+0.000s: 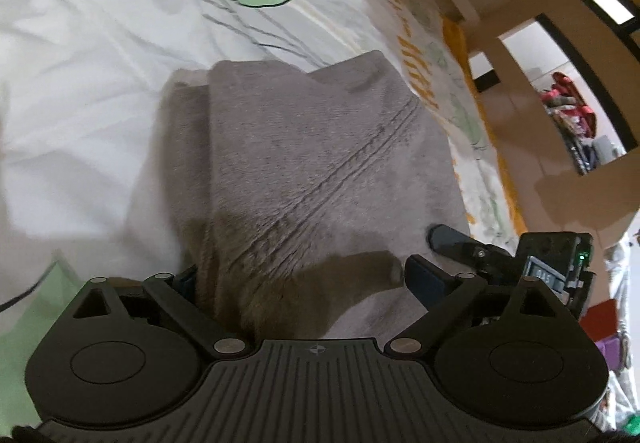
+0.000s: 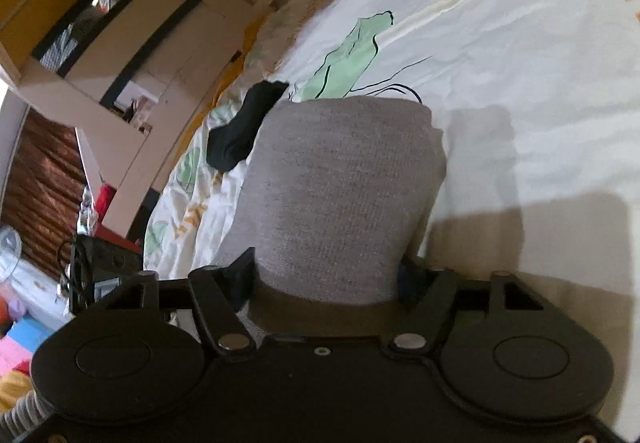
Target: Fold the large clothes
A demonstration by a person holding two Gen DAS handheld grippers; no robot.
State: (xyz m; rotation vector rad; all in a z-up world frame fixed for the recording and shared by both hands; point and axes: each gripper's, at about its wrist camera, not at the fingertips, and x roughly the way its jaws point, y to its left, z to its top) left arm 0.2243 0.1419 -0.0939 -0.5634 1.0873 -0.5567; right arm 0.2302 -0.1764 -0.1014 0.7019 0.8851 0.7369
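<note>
A folded grey garment (image 1: 304, 163) lies on a white bedsheet (image 1: 80, 103) printed with green shapes. My left gripper (image 1: 306, 277) stands wide over its near end, jaws open. The cloth's edge hides its left fingertip, and its right finger (image 1: 424, 277) is clear of the fabric. One finger of the right gripper (image 1: 452, 243) rests at the garment's right edge. In the right wrist view the grey garment (image 2: 340, 183) bulges up between the fingers of my right gripper (image 2: 326, 277). The fabric fills the gap and touches both pads.
A black piece of cloth (image 2: 244, 127) lies on the sheet beyond the garment's left side. The bed's edge, with orange trim (image 1: 420, 59), runs along beige wooden furniture (image 1: 520, 91). Coloured clutter (image 2: 16, 343) lies on the floor below.
</note>
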